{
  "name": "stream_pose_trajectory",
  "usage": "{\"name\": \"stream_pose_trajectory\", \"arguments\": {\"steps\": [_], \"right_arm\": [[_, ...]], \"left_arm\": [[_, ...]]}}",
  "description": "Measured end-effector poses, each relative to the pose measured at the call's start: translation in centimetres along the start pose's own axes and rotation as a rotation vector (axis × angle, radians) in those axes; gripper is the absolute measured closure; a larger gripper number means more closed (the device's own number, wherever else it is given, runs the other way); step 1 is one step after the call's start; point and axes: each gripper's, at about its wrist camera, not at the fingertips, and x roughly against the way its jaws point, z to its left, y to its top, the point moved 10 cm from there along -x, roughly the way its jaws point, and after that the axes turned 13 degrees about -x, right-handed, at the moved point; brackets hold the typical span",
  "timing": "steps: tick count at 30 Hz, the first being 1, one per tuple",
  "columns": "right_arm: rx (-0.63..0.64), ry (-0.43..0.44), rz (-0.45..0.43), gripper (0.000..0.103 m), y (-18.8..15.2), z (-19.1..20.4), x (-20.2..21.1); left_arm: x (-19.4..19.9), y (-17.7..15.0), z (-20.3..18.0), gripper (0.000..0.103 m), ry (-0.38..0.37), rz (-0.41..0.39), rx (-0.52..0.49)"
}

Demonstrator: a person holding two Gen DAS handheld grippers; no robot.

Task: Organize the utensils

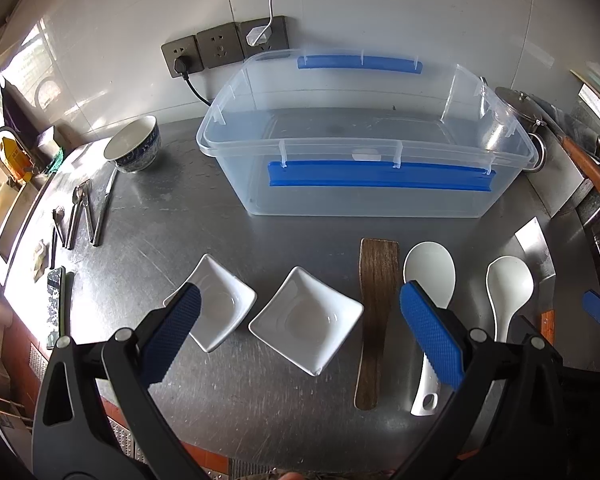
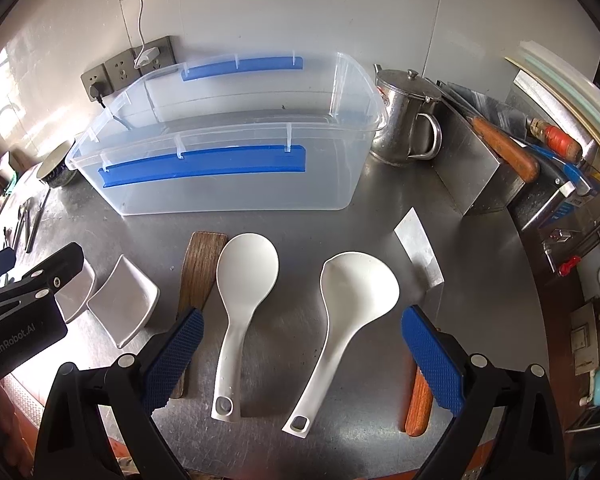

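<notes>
The left gripper [image 1: 300, 322] hangs wide open over two white dishes [image 1: 211, 302], beside a spatula [image 1: 374, 312] and two spoons [image 1: 428, 280], before a seemingly empty bin [image 1: 364, 160].

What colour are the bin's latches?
Blue latches on the clear bin; clearest in the left wrist view.

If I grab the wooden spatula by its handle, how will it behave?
The wooden spatula looks stiff and thin, so it probably won't flex. It lies flat on the steel counter, so getting under it may be fiddly. Likely light; unlikely to roll.
</notes>
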Motion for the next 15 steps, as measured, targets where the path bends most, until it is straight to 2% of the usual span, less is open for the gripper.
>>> {"name": "stream_pose_trajectory", "arguments": {"steps": [15], "right_arm": [[0.005,-0.001,0.010,0.004,-0.09,0.06,-0.26]], "left_arm": [[-0.14,-0.04,-0.16,0.007,0.008,0.007,-0.001]]}}
